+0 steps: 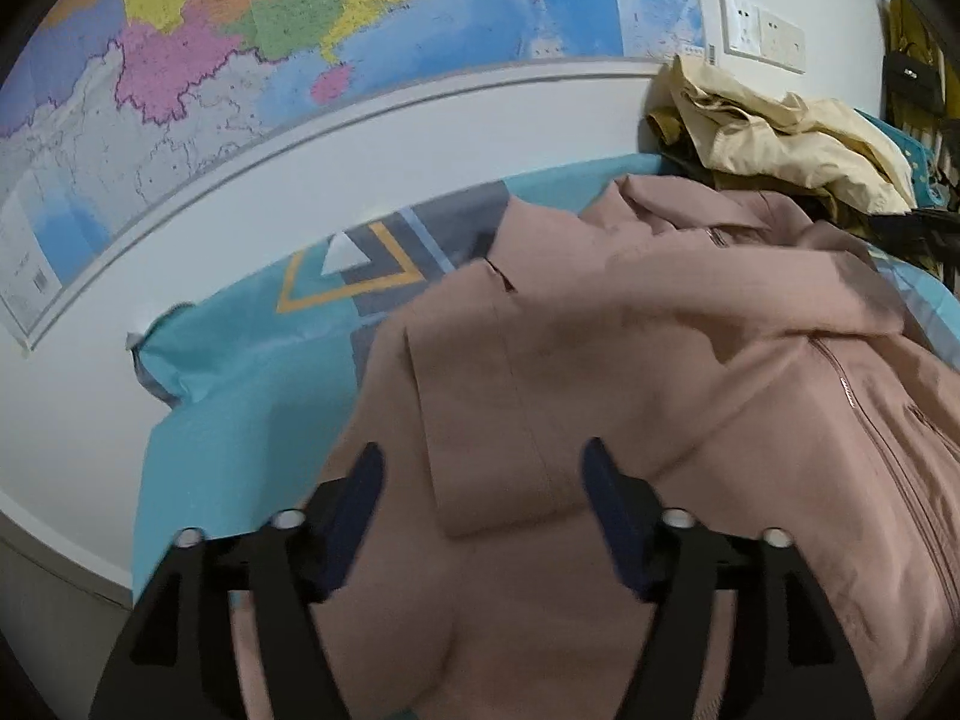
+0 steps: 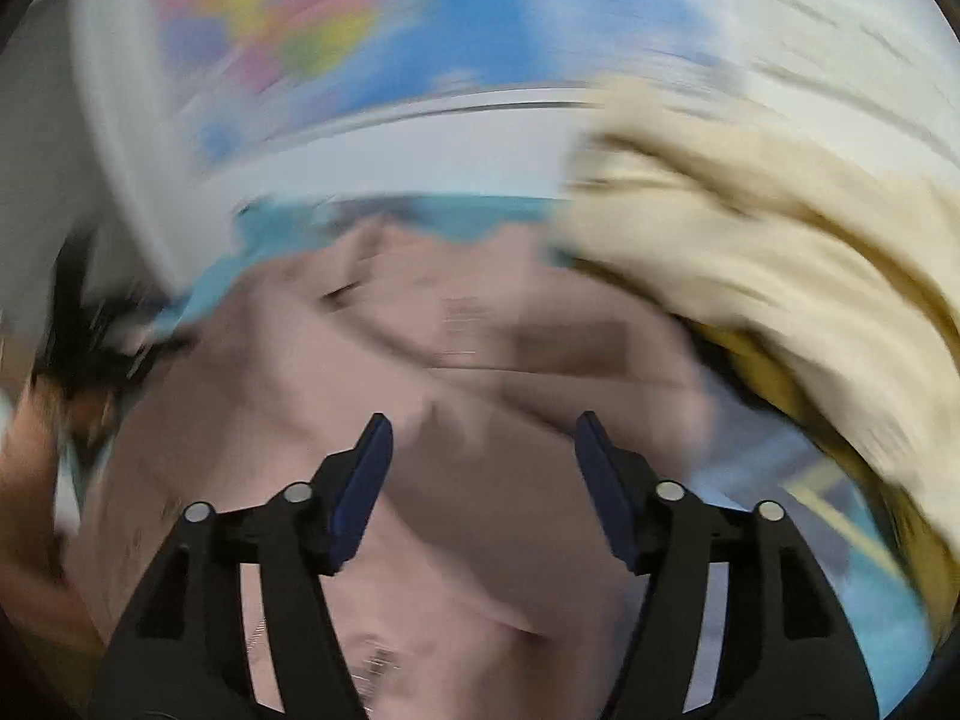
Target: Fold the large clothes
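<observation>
Both grippers empty above the pink jacket.

We find the left gripper (image 1: 483, 468) and right gripper (image 2: 483, 441) spread wide, gripping nothing, apparently poised to choose a hold. The pink jacket (image 1: 600, 360) lies on the teal bedspread (image 1: 240, 378), one sleeve (image 1: 492, 420) folded inward; a cream garment pile (image 1: 798, 132) sits behind. The right view is blurred.

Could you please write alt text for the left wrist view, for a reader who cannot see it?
The open left gripper hovers over a dusty-pink zip jacket spread on a turquoise patterned bedsheet. Behind lie a cream garment and a colourful wall map.
</observation>
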A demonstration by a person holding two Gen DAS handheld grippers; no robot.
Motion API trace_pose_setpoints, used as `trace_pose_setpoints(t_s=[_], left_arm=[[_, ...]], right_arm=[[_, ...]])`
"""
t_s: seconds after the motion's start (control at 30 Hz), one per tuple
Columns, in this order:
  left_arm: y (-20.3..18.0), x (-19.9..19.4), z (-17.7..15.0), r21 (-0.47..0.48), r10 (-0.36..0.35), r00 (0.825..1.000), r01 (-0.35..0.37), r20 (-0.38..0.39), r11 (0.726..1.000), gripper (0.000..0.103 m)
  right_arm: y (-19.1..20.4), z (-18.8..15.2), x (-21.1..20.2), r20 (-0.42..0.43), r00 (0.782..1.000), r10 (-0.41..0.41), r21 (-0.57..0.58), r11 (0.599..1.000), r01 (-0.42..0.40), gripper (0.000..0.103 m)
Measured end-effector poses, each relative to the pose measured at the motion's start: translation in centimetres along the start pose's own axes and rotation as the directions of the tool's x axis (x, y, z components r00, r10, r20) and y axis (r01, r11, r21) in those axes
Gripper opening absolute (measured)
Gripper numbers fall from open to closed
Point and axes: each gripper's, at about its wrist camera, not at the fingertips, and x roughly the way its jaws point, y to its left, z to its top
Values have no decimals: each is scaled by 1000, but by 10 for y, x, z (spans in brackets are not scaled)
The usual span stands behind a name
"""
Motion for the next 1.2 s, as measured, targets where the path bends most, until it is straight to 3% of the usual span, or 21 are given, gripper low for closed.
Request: trace_pose_setpoints(t_s=[0.1, 0.27, 0.3, 0.33, 0.37, 0.4, 0.63, 0.73, 0.83, 0.9, 1.0, 1.07, 1.2], left_arm=[[8, 11, 10, -27, 2, 1000, -3, -14, 1000, 74], [13, 18, 20, -90, -22, 1000, 20, -22, 996, 74], [12, 14, 20, -98, -30, 999, 29, -9, 995, 74], [12, 11, 20, -102, -36, 999, 36, -1, 994, 74], [12, 8, 19, -107, -46, 999, 46, 6, 993, 74], [12, 4, 17, -113, -58, 998, 59, 12, 992, 74], [16, -33, -10, -181, -188, 978, 200, 86, 963, 74], [15, -44, -28, -197, -245, 963, 263, 114, 944, 74], [5, -43, -43, -184, -280, 956, 292, 91, 938, 74], [0, -40, -47, -175, -288, 955, 295, 65, 939, 74], [-4, -37, -50, -176, -303, 952, 307, 51, 935, 74], [-5, -36, -49, -177, -309, 949, 314, 55, 933, 74], [-8, -36, -49, -198, -315, 947, 320, 58, 926, 74]], right_arm=[[49, 13, 36, -41, 999, -6, -185, 983, -2, 66], [79, 34, 90, -101, 995, -19, -296, 955, -12, 63], [81, 38, 100, -114, 993, -31, -306, 952, -6, 57], [82, 41, 106, -130, 991, -24, -302, 953, -16, 26], [81, 44, 111, -161, 987, 17, -280, 958, -63, 4], [81, 45, 110, -168, 985, 51, -262, 960, -95, 3], [117, 8, 41, -87, 985, 151, -456, 873, -175, 3], [139, -33, 25, -135, 975, 179, -562, 796, -223, 7], [148, -66, 28, -215, 964, 159, -599, 758, -258, 21], [144, -73, 28, -233, 959, 162, -582, 766, -272, 30], [125, -58, 20, -218, 941, 258, -449, 830, -332, 36], [111, -39, 17, -166, 935, 315, -344, 870, -354, 47], [104, -1, 38, -146, 910, 389, -196, 890, -412, 58]])
